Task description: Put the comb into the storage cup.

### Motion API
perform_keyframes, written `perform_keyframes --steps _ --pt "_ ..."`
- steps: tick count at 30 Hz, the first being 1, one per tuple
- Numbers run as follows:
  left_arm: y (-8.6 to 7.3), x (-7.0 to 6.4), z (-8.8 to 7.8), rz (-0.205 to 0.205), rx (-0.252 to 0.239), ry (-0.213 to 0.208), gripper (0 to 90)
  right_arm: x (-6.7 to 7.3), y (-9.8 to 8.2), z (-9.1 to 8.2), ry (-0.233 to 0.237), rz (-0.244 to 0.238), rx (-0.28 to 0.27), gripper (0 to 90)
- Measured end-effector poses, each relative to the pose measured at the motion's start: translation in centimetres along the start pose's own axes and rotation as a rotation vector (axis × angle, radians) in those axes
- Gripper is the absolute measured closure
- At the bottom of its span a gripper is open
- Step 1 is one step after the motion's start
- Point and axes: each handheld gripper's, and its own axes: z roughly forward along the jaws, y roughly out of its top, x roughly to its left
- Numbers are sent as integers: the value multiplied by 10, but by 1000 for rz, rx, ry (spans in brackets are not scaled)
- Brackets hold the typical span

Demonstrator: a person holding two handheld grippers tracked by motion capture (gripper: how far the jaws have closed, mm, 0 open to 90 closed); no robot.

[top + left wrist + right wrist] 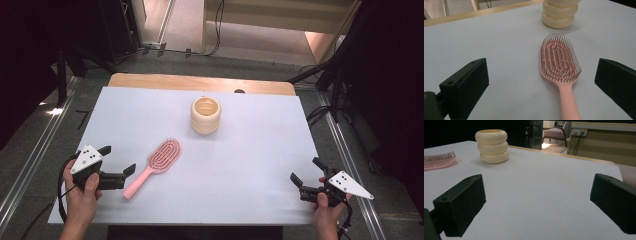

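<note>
Pink plastic hairbrush (560,62); glossy cream ribbed cup (205,115); matt white tabletop (250,165).

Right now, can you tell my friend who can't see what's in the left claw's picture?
A pink hairbrush lies bristles up on a white table, its handle pointing toward the camera, between the left claw's two wide-open black jaws. Behind the brush stands a cream ribbed cup.

Landmark: ringed cup (205,115), standing on the table (260,165) behind centre. Hairbrush (154,165) lies flat, near-left of the cup, apparently bristles up, handle pointing away from it. Left gripper (118,161) just left of the brush handle; right gripper (306,171) well right of the cup.
</note>
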Motion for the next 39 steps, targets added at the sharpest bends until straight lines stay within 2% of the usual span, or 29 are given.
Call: perform_keyframes --steps 1,6,7,10,16,19,23,35,39 --pt "0 0 0 0 0 0 0 0 0 0 2 2 2 0" --pt "11 -2 7 1 72 -16 0 0 0 1 2 -1 3 0" --pt "11 -2 7 1 72 -16 0 0 0 1 3 -3 2 0" --pt "17 -4 11 13 125 -22 0 1 0 1 5 -6 3 0" --pt "24 -6 15 20 165 -21 0 1 0 2 7 -8 6 0" --pt "30 -8 19 27 206 -24 0 1 0 2 7 -13 7 0" --pt "32 -9 22 23 239 -32 1 1 0 3 10 -14 10 0" --pt "41 -17 36 44 383 -48 3 2 1 4 16 -16 18 0" --pt "44 -19 42 49 428 -74 3 2 0 4 13 -14 19 0"
